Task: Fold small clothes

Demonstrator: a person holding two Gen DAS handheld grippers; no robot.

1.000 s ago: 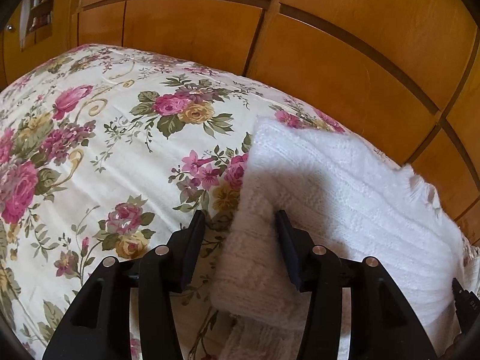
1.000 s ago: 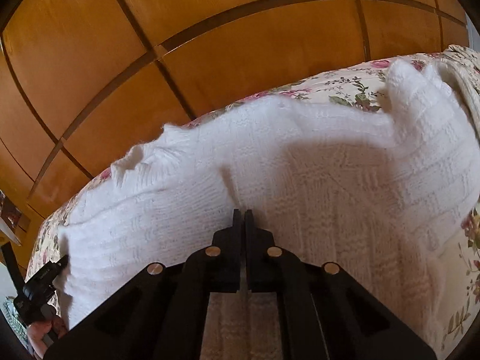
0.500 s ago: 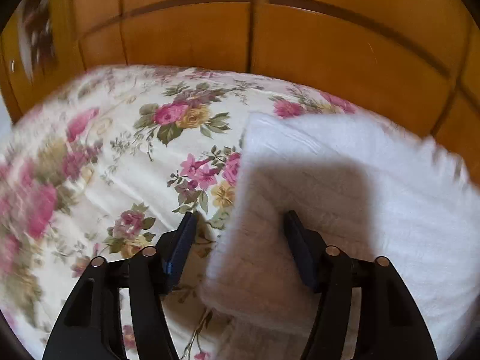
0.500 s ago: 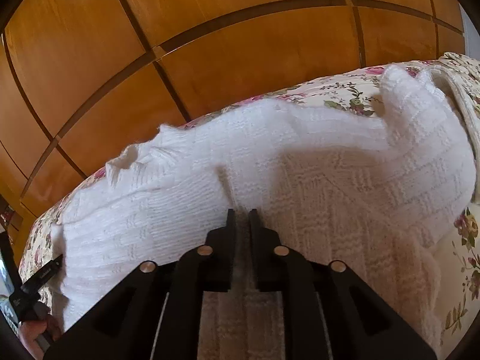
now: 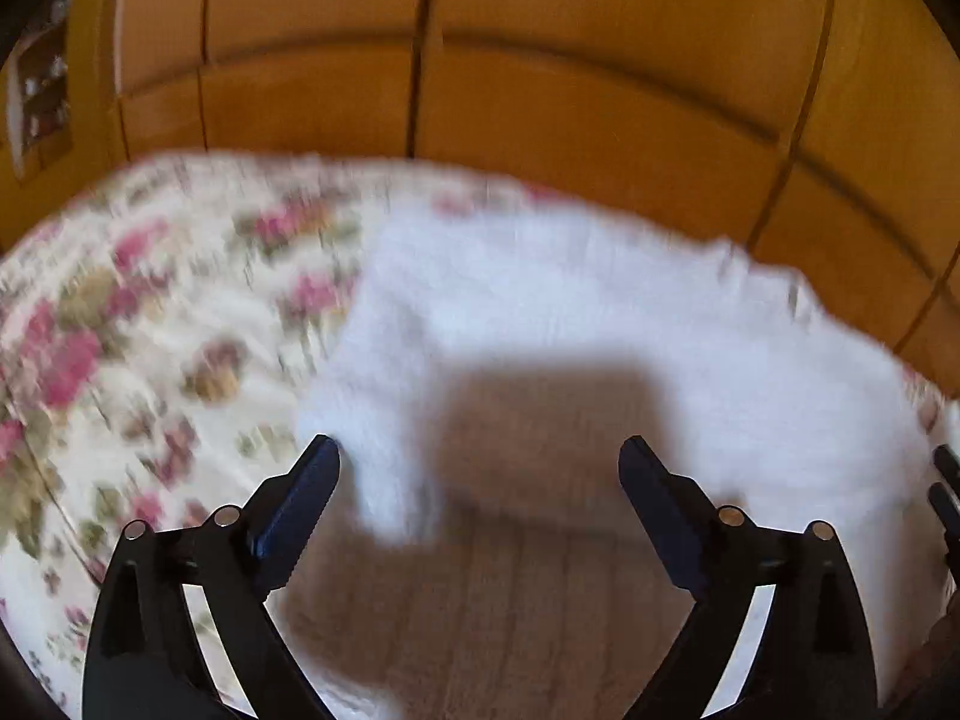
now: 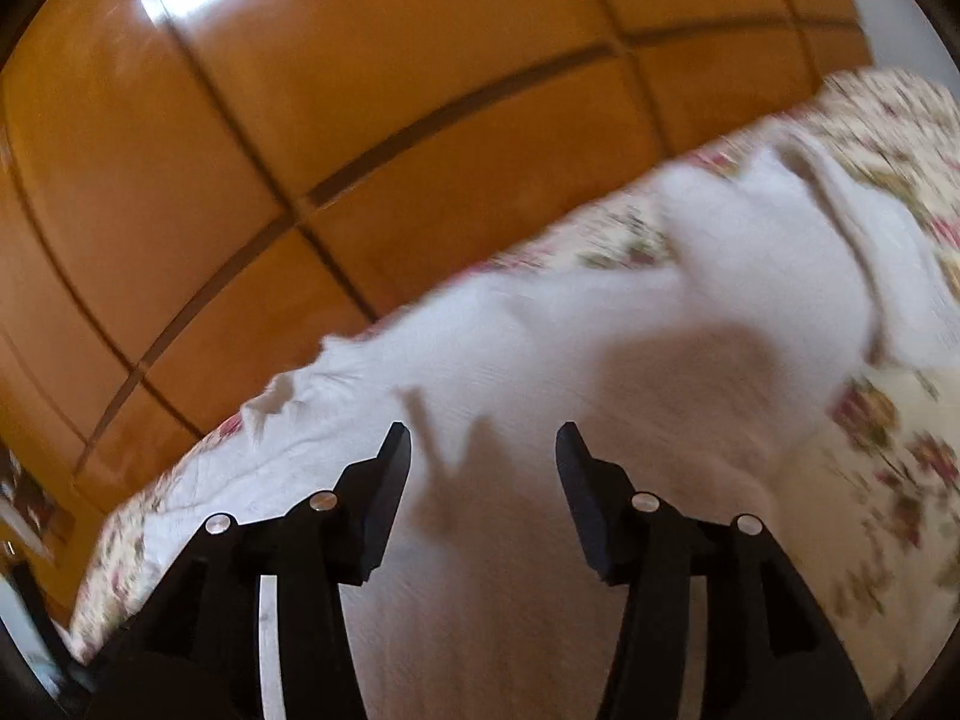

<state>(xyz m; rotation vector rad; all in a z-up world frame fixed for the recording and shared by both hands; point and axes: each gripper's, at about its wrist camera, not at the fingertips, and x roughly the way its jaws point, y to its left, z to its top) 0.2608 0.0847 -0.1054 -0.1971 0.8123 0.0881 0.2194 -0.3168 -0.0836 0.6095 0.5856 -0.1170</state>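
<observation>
A white knitted garment (image 5: 600, 312) lies spread on a floral bedspread (image 5: 150, 324); it also shows in the right wrist view (image 6: 600, 348), with a sleeve or folded part at the right (image 6: 840, 240). My left gripper (image 5: 479, 480) is open wide and empty, above the garment's left part. My right gripper (image 6: 483, 456) is open and empty, above the garment's middle. Both views are blurred by motion.
A wooden panelled wall or wardrobe (image 5: 540, 90) stands right behind the bed; it fills the top of the right wrist view (image 6: 360, 120). The floral bedspread (image 6: 888, 480) lies bare to the right of the garment. A shelf (image 5: 36, 90) shows at the far left.
My right gripper, shut on the garment a second ago, has opened and let it go. My left gripper has opened wider. Both have drawn back from the garment.
</observation>
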